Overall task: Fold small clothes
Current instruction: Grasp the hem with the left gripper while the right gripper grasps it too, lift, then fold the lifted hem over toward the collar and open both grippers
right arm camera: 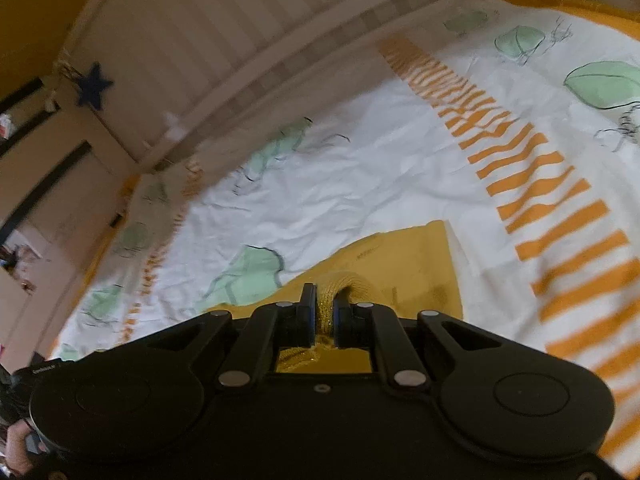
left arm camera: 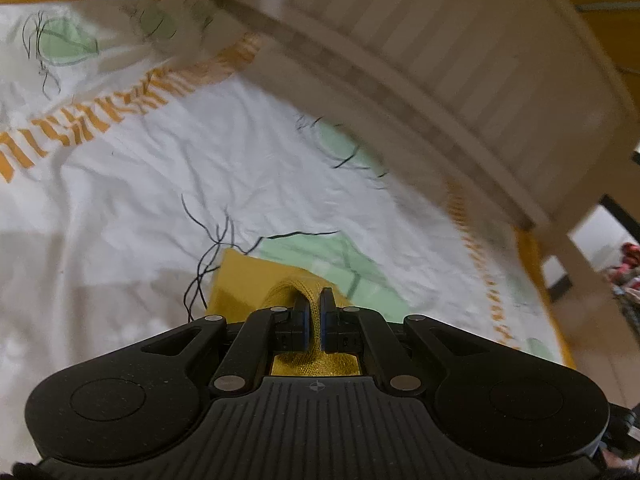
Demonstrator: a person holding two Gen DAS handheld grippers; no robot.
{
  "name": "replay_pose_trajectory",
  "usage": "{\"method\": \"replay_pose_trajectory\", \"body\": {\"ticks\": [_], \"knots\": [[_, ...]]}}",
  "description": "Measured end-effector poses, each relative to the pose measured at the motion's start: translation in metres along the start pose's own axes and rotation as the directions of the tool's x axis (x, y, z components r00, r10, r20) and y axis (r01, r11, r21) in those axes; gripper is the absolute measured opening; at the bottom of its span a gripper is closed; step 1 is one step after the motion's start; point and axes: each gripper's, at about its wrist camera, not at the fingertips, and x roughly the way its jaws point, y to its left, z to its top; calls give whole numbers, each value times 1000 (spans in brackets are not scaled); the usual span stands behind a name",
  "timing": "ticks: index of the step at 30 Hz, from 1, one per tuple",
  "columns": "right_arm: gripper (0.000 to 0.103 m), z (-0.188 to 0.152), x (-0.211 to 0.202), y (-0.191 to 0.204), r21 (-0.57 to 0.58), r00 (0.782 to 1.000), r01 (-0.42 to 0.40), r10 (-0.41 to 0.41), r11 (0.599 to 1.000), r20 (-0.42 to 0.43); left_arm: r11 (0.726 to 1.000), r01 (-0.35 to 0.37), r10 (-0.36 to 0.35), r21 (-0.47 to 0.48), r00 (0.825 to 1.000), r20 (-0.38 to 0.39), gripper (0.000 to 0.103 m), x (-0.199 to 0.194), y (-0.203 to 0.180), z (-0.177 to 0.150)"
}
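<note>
A mustard-yellow knit garment [left arm camera: 244,280] hangs over a white bedspread [left arm camera: 160,184] printed with green leaves and orange stripes. My left gripper [left arm camera: 314,300] is shut on a bunched ribbed edge of it, the yellow knit pinched between the blue pads. In the right wrist view the same yellow garment [right arm camera: 408,264] spreads ahead and to the right, and my right gripper [right arm camera: 325,300] is shut on another ribbed fold of it. Most of the garment is hidden under both gripper bodies.
A white slatted bed rail [left arm camera: 440,52] runs along the far edge of the bedspread, also the slatted rail [right arm camera: 208,40] in the right wrist view. A dark blue star [right arm camera: 94,86] sticks to its end. A hand [right arm camera: 16,448] shows at the lower left.
</note>
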Motion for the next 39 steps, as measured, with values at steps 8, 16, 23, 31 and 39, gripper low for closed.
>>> {"method": "replay_pose_trajectory", "body": {"ticks": [8,16,23,31,39], "knots": [[15,10,66,-18,8,997,66,-66,998,-48,997,-76,75,-3,994,-78,4,70,16,2],[24,15,86,-29,31,994,98,-97,995,-52,987,-161,158,-22,982,-100,11,99,29,13],[69,25,74,-31,5,984,168,-168,986,61,963,-247,247,105,969,11,28,88,19,33],[69,11,52,-8,-176,986,165,-158,971,51,928,-180,211,327,976,-60,28,63,-15,1],[68,-33,63,32,-428,985,146,-172,892,-23,872,-67,181,485,965,-192,29,69,-37,-56]]}}
